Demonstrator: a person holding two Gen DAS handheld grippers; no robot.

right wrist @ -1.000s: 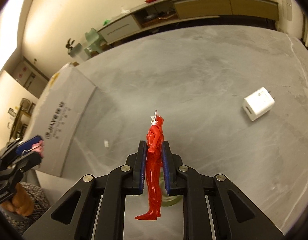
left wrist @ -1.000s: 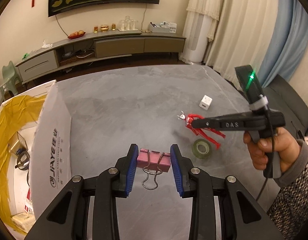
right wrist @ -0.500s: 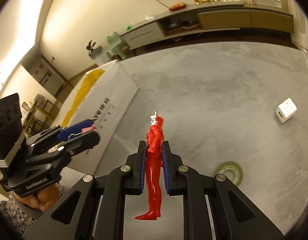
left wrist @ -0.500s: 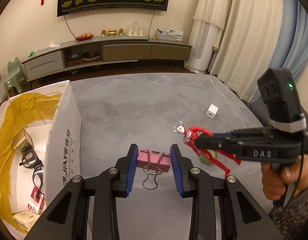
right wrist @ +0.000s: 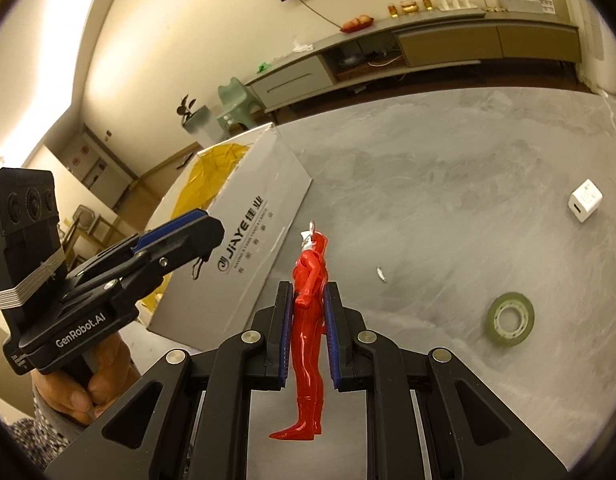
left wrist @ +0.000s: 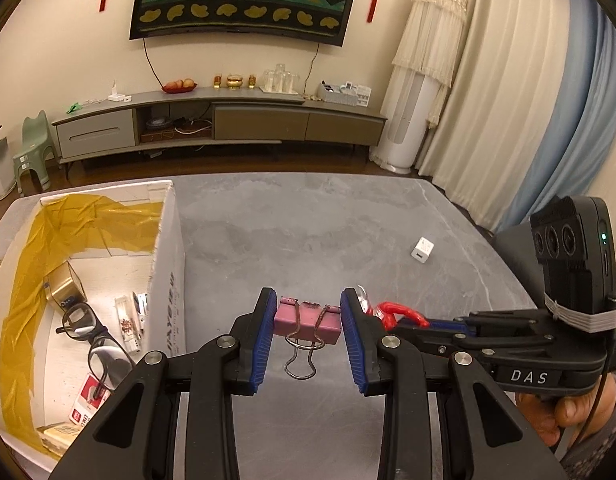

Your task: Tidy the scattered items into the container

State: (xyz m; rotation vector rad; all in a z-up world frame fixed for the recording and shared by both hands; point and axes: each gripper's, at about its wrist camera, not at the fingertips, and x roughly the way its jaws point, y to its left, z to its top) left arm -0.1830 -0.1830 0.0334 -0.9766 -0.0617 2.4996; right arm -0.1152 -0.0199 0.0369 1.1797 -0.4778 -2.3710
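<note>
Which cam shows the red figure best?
Right wrist: the red figure shows whole, head to feet, clamped in the right gripper. Left wrist shows only the red figure's upper part; the rest is hidden by fingers.

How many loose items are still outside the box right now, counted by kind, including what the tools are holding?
Binder clip, held in the left tool: 1
Red figure, held in the right tool: 1
White charger plug, on the table: 1
Tape roll, on the table: 1
Small unidentifiable scrap, on the table: 1
Total: 5

Box (left wrist: pixel 170 280) at table (left wrist: pixel 308 216) left edge; charger (right wrist: pixel 585 200) far right; tape roll (right wrist: pixel 509 320) nearer; glasses (left wrist: pixel 92 344) in box.
</note>
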